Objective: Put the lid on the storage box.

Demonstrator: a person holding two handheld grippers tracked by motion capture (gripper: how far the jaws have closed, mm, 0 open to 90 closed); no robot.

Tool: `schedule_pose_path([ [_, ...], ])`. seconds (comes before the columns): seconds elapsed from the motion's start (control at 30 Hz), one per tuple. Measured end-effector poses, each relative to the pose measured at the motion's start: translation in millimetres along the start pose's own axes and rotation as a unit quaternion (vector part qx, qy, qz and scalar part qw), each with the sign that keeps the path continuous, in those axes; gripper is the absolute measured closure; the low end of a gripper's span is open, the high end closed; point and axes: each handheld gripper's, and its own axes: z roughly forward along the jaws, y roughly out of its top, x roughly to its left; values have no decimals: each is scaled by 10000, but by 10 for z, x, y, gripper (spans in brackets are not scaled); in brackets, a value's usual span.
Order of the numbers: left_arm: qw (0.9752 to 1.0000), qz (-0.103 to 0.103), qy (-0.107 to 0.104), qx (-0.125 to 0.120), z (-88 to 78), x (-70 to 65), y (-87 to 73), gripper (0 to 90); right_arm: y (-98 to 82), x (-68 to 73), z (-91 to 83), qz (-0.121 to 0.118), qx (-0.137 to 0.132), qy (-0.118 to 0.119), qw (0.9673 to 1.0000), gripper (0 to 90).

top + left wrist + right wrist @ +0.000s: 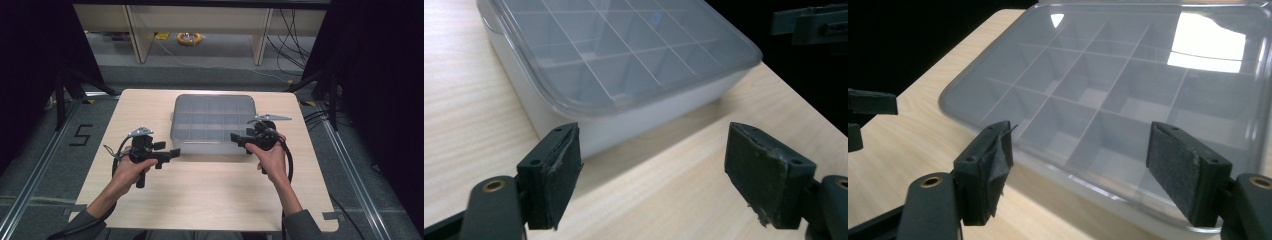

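High view: the left gripper (pixel 172 152) and right gripper (pixel 235 138) flank the near edge of the lidded compartment box (pixel 212 120), its long side running across the table (pixel 210 195).

Left gripper view: jaws spread, empty, box (pixel 624 65) ahead.

Right gripper view: jaws spread, gripping nothing, over the box's (pixel 1118 100) near edge.

We see 1 translucent grey organizer box (pixel 214 122) lying flat on the far half of the light wooden table (pixel 200 195), its long side running across. It is rectangular with rounded corners and pale walls. Its clear lid (pixel 1128 85) is shut and sits level. Through the lid we make out thin dividers forming a grid of small compartments; what they hold we cannot tell.
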Motion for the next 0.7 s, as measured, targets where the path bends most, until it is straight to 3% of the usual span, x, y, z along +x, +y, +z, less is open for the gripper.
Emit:
schedule_pose_path([
  [0.1, 9999, 42, -110, 18, -19, -33, -73, 218, -83, 34, 8, -5, -37, 42, 10000, 274],
  [0.13, 9999, 69, -93, 32, -23, -48, -97, 217, -101, 20, 22, -152, -32, 44, 9999, 273],
  [0.23, 9997, 229, 24, 52, -41, -79, -180, 218, -148, 61, 29, -133, 47, 1, 9999, 273],
  [0.4, 9996, 236, -17, 147, -72, -75, -337, 220, -233, 90, 22, -123, 66, 37, 9999, 273],
  [0.47, 9995, 244, -24, 190, -79, -82, -398, 221, -256, 94, 11, -273, 97, -26, 9996, 271],
  [0.53, 9994, 299, -23, 180, -90, -94, -438, 221, -278, 155, -4, -98, 232, -36, 9997, 268],
  [0.57, 9993, 338, 47, 168, -93, -107, -458, 221, -289, 130, 1, -347, 117, -6, 9993, 271],
  [0.6, 9992, 354, 57, 153, -88, -118, -477, 222, -308, 152, 4, -245, 109, 66, 9996, 271],
  [0.7, 9989, 420, -7, 231, -66, -151, -537, 222, -363, 182, 18, -228, 198, 109, 9995, 271],
])
